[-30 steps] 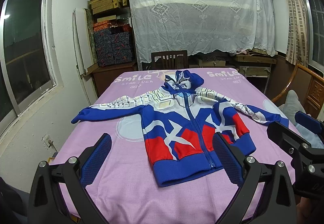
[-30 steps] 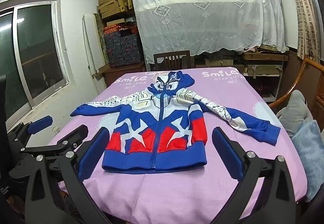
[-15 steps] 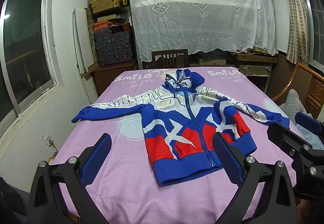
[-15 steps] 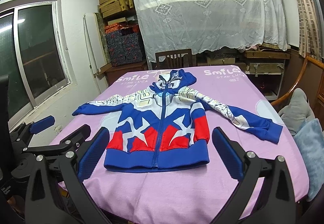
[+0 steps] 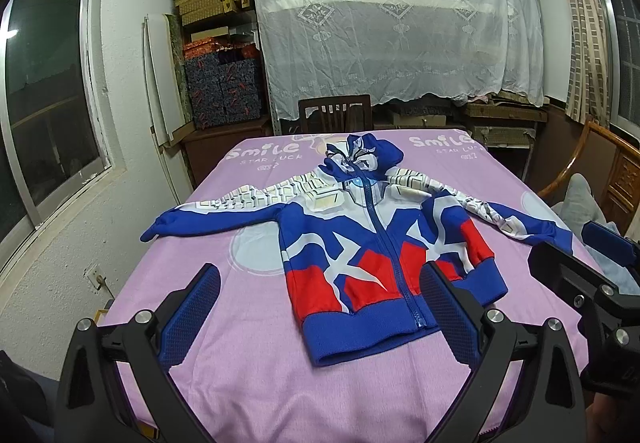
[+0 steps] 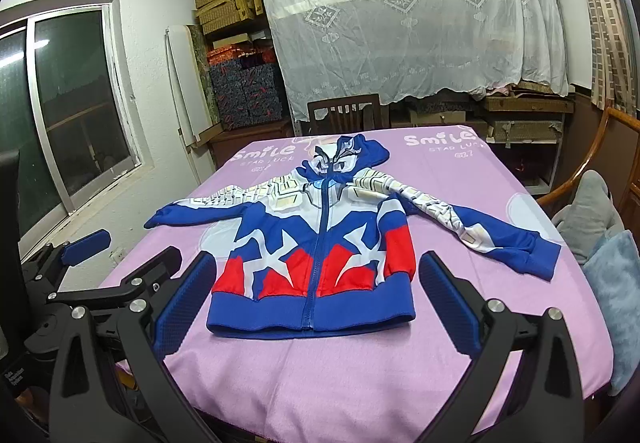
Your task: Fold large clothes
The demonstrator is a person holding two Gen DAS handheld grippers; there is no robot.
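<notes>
Since a second ago almost nothing has shifted: both views have crept slightly nearer the hoodie, which lies where it did.

Left wrist view: the left gripper (image 5: 320, 317) hangs above the near edge of the tabletop (image 5: 256, 383), its fingers (image 5: 192, 317) spread wide and holding nothing. The hoodie (image 5: 372, 247) lies flat, front up and zipped, on the purple cloth in the middle of the tabletop, slightly toward the right. Its long axis runs from the blue hem band (image 5: 384, 327) nearest the camera to the hood (image 5: 360, 159) at the far end; the sleeves stretch out to either side. The right gripper (image 5: 592, 283) shows at the right edge.

Right wrist view: the right gripper (image 6: 316, 311) is likewise released and empty, framing the hem. The right sleeve (image 6: 492, 235) angles down toward the table's right edge; the left sleeve (image 6: 196, 211) lies almost straight out. The left gripper (image 6: 104, 275) sits off to the left.

The fabric looks soft, light and limp, probably a little slick, so it should drape and slide, not hold a crease. A cuff or a shoulder seam looks like the best place to pinch, taking both layers together.
</notes>
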